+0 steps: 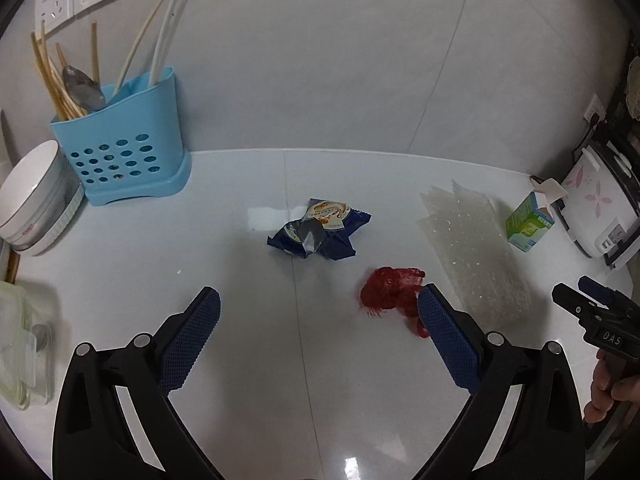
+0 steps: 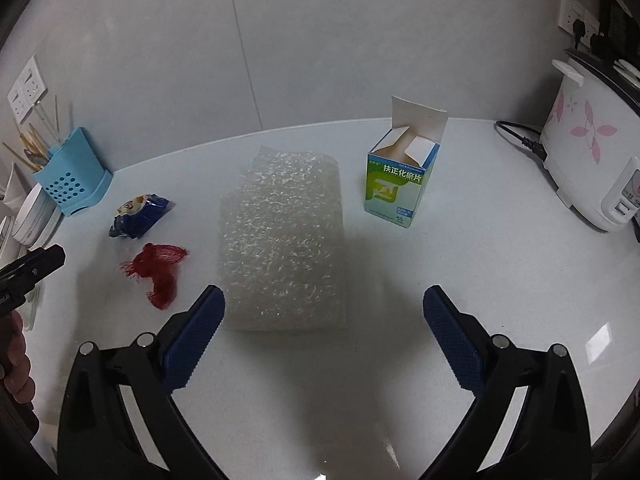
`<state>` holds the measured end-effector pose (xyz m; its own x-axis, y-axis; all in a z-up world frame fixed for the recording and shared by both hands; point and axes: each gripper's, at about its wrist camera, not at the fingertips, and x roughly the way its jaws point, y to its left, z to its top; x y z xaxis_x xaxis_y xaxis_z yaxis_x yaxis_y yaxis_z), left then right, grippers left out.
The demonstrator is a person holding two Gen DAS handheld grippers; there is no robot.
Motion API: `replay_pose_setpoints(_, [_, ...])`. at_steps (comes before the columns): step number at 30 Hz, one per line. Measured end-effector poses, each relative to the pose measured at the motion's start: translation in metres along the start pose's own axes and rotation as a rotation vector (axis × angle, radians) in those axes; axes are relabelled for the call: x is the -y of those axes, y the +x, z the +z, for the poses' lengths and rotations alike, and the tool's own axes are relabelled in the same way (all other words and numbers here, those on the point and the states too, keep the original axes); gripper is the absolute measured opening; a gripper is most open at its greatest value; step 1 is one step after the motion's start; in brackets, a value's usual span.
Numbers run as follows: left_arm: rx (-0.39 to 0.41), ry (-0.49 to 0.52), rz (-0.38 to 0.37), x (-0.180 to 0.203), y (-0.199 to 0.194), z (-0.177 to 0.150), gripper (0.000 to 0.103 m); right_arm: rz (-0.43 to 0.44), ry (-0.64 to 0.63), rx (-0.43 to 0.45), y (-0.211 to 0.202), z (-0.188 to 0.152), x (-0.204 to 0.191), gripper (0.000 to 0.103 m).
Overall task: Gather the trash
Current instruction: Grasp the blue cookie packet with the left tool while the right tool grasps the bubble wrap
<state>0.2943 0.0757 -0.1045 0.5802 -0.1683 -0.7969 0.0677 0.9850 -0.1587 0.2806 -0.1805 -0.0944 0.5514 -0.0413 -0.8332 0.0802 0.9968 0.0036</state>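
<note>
Both grippers hang over the white counter, and both sets of jaws stand wide apart with nothing held between them. Left gripper first: straight ahead of its spread jaws, centred between them but farther up the counter, lies the crumpled blue snack wrapper. Right against the tip of its right-hand finger sits the red mesh net, partly tucked behind that blue pad, whether it touches I cannot tell. Beyond that same finger, off to the right, the sheet of bubble wrap lies flat, and farther right again stands the small green and white box. Far ahead and to the left of the jaws stands the blue cutlery holder with chopsticks and a spoon in it, a white bowl just beside it.

Over to the right gripper: the bubble wrap lies dead ahead, its near edge reaching level with the fingertips and sitting closer to the left-hand finger. Ahead of the right-hand finger, farther back, the box stands upright with its top flap open. Left of the jaws, the net lies on the counter with the wrapper just beyond it, the two near each other but apart. Far right of the jaws, a white rice cooker with pink flowers
</note>
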Motion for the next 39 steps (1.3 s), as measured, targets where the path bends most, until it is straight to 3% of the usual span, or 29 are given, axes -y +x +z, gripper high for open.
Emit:
replay_pose_setpoints(10, [-0.065, 0.049, -0.018, -0.009, 0.076, 0.034, 0.097, -0.023, 0.064, -0.109, 0.056, 0.028, -0.006, 0.095])
replay_pose_setpoints(21, [-0.115, 0.093, -0.041, -0.005, 0.12, 0.048, 0.091, -0.029, 0.073, -0.172, 0.087, 0.028, -0.021, 0.095])
replay_pose_setpoints(27, [-0.128, 0.114, -0.004, -0.003, 0.133, 0.05, 0.079, -0.001, 0.084, -0.208, 0.099, 0.023, -0.025, 0.083])
replay_pose_setpoints(31, [-0.132, 0.131, 0.033, 0.0, 0.133, 0.052, 0.053, -0.006, 0.084, -0.199, 0.1, 0.023, -0.03, 0.083])
replay_pose_setpoints(33, [-0.141, 0.117, 0.027, -0.002, 0.133, 0.053, 0.048, -0.005, 0.084, -0.197, 0.099, 0.022, -0.03, 0.081])
replay_pose_setpoints(37, [-0.152, 0.113, 0.023, -0.006, 0.13, 0.055, 0.025, -0.007, 0.094, -0.195, 0.097, 0.024, -0.026, 0.065])
replay_pose_setpoints(39, [-0.153, 0.116, 0.021, -0.007, 0.128, 0.054, 0.022, -0.009, 0.096, -0.194, 0.097, 0.025, -0.025, 0.058])
